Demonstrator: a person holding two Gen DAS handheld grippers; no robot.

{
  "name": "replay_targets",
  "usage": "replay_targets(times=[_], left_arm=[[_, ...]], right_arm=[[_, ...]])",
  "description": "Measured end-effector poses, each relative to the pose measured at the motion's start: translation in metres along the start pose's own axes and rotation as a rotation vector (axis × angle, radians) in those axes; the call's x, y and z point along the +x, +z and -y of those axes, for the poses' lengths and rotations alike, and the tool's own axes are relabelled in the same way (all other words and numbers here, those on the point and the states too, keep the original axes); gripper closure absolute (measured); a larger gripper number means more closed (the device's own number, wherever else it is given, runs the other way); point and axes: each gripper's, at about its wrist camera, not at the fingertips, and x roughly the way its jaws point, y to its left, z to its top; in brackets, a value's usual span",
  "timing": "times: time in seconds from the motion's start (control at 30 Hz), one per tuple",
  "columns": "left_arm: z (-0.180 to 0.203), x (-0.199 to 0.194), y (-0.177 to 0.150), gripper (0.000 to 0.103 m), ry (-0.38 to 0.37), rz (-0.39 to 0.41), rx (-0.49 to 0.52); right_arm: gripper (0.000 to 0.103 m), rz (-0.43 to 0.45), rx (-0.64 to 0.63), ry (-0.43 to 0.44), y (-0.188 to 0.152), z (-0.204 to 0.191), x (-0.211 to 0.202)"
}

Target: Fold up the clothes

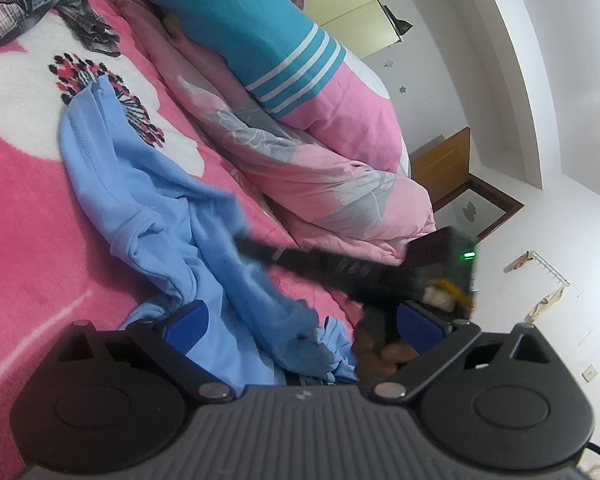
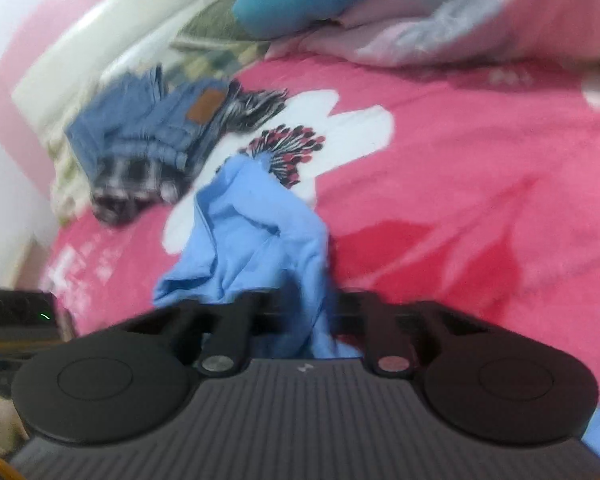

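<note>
The light blue garment (image 1: 148,200) lies crumpled on the pink floral blanket (image 1: 20,240); soft, light and limp, best taken at a hem; the left claw (image 1: 300,328) stands apart; the right claw (image 2: 300,316), blurred, seems clamped on its cloth.
</note>
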Motion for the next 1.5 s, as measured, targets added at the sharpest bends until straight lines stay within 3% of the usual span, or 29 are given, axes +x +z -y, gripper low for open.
replay_targets(times=[0.13,0.27,0.4,0.53,0.63,0.7,0.8,0.87,1.03,1.1,1.2,1.43,1.47,1.5], left_arm=[[0.001,0.001,0.0,0.002,0.004,-0.002,0.003],[0.001,0.001,0.0,0.002,0.007,-0.003,0.008],[0.001,0.001,-0.001,0.002,0.006,-0.002,0.009],[0.001,0.001,-0.002,0.002,0.01,-0.001,0.016],[0.001,0.001,-0.002,0.002,0.009,0.001,0.017],[0.001,0.002,-0.003,0.002,0.011,0.001,0.019],[0.003,0.003,-0.004,0.002,0.022,-0.003,0.032],[0.006,0.005,-0.005,0.002,0.038,-0.01,0.049],[0.008,0.007,-0.006,0.002,0.059,-0.013,0.071],[0.008,0.007,-0.006,0.002,0.063,-0.008,0.076],[0.01,0.008,-0.008,0.002,0.072,-0.002,0.091],[0.01,0.01,-0.01,0.002,0.078,0.009,0.108],[0.01,0.01,-0.01,0.002,0.08,0.009,0.11],[0.011,0.01,-0.01,0.002,0.082,0.008,0.112]], right_arm=[[0.1,0.167,-0.161,-0.089,0.019,-0.022,-0.022],[0.1,0.205,-0.333,-0.217,0.034,-0.035,-0.013],[0.1,0.183,-0.461,-0.372,0.037,-0.031,0.02],[0.096,0.134,-0.449,-0.437,0.043,-0.01,0.053],[0.072,0.154,-0.357,-0.464,0.048,0.001,0.045],[0.057,0.218,-0.261,-0.456,0.05,0.009,0.018],[0.054,0.333,-0.102,-0.445,0.047,0.022,-0.046],[0.051,0.364,-0.028,-0.443,0.037,0.03,-0.094],[0.043,0.201,0.043,-0.563,-0.009,0.055,-0.171],[0.043,0.122,0.072,-0.618,-0.03,0.069,-0.18],[0.043,0.102,0.09,-0.635,-0.051,0.085,-0.182],[0.045,0.112,0.093,-0.527,-0.044,0.115,-0.148],[0.048,0.075,0.084,-0.505,-0.044,0.115,-0.14],[0.064,0.035,0.066,-0.49,-0.045,0.113,-0.133]])
